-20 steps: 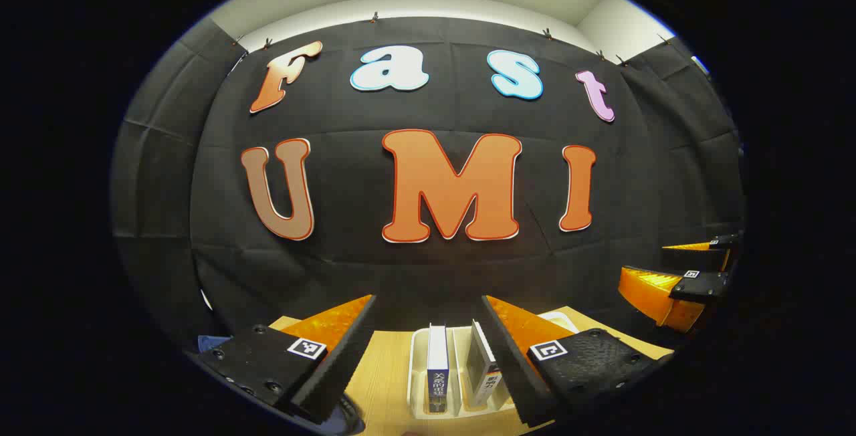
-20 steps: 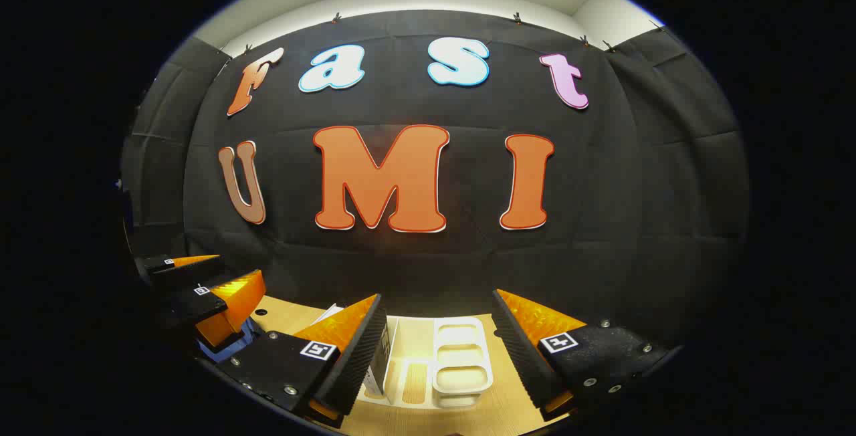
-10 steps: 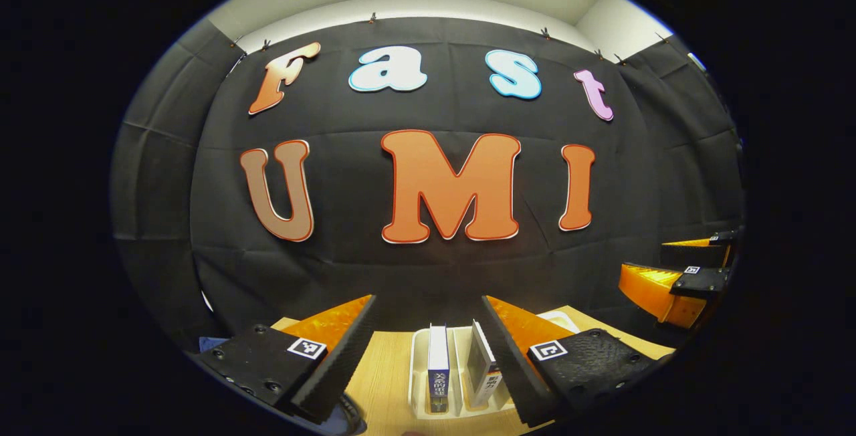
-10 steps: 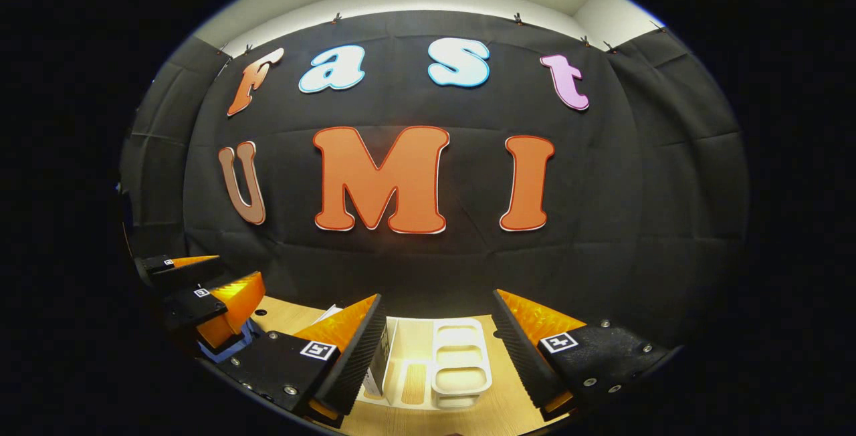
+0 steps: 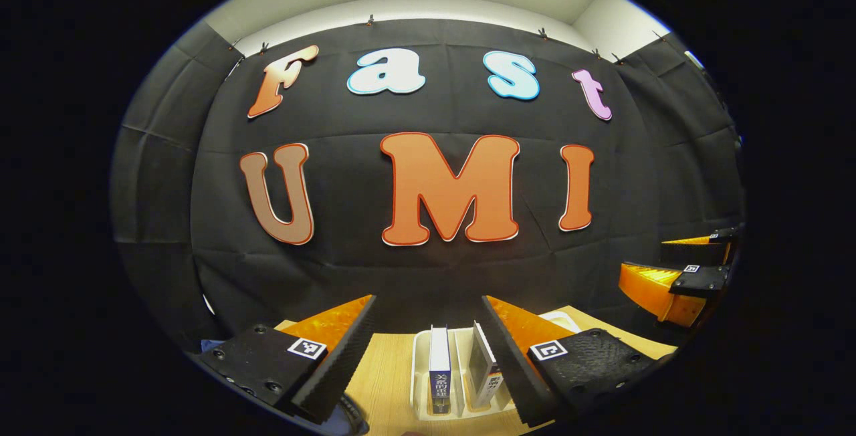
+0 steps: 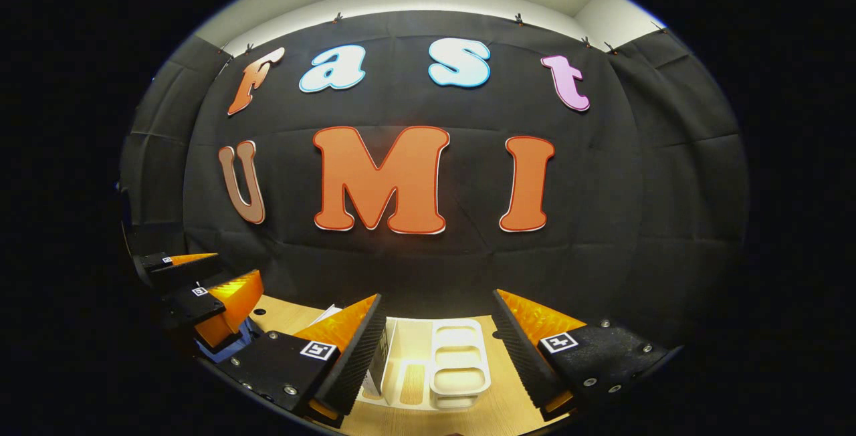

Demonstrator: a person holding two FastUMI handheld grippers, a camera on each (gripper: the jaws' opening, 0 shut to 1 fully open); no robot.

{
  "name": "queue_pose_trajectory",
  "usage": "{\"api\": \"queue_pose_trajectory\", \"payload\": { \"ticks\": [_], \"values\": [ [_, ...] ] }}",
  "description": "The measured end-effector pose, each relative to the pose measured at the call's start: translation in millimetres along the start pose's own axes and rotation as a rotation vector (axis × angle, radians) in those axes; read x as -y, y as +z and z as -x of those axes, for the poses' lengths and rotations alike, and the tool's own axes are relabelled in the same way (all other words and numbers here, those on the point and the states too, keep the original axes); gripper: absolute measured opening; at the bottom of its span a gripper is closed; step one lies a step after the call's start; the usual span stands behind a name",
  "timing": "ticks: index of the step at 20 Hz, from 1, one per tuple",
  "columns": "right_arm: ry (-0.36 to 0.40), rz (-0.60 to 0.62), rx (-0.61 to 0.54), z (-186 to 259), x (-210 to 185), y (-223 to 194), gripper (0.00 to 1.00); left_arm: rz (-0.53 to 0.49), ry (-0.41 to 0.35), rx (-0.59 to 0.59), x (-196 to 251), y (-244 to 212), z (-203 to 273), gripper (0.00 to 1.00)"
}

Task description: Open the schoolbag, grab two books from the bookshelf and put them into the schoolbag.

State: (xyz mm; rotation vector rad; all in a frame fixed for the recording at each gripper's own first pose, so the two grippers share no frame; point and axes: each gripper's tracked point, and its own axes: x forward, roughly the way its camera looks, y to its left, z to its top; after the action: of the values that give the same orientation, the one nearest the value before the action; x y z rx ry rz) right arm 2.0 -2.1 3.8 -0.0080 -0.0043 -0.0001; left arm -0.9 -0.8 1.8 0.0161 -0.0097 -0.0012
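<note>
I hold my left hand-held gripper (image 5: 428,349) spread wide with nothing between its fingers, hovering above the bench (image 5: 384,372). My right hand-held gripper (image 6: 438,346) is spread just as wide and also empty.

The white bookshelf (image 5: 420,362) sits on the bench right below and ahead of my left fingers. Two books stand in its slots: a blue-spined book (image 5: 439,372) upright in the left part of the bookshelf, and a pale book (image 5: 483,372) just beside it to the right, leaning a little.

At the left of the bookshelf, low at the bench's edge, I see a bit of blue fabric (image 6: 231,346); I judge this may be the schoolbag, but too little of it shows to say whether it is open.

The books look like stiff, slim hardbacks or paperbacks, probably light enough for one grasp. Their covers may be smooth, so I would pinch across the two covers near the top edge, close to the spine, where the block is firmest. The gap between the two books is narrow, so a finger must slip in carefully or the leaning one could tip.
</note>
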Motion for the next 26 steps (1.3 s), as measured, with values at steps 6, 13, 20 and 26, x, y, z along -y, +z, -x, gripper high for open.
{"api": "queue_pose_trajectory", "payload": {
  "ticks": [6, 13, 20, 26],
  "values": [
    [0.003, 0.007, -0.002, 0.2, -2.0, -1.8, 0.95, 0.007, 0.003, -0.005, 0.4, -3.1, 0.1, 0.95],
    [-0.001, 0.003, -0.004, 0.2, -0.6, -3.6, 0.94, 0.01, 0.007, -0.007, 0.0, -3.0, -0.2, 0.94],
    [0.007, 0.005, -0.008, -0.5, -4.2, -4.7, 0.95, 0.037, 0.016, -0.009, -2.0, -5.6, 0.2, 0.94],
    [0.009, 0.004, -0.004, 2.0, -5.7, -3.8, 0.94, 0.038, 0.018, 0.046, -5.9, 5.8, 9.0, 0.94]
  ]
}}
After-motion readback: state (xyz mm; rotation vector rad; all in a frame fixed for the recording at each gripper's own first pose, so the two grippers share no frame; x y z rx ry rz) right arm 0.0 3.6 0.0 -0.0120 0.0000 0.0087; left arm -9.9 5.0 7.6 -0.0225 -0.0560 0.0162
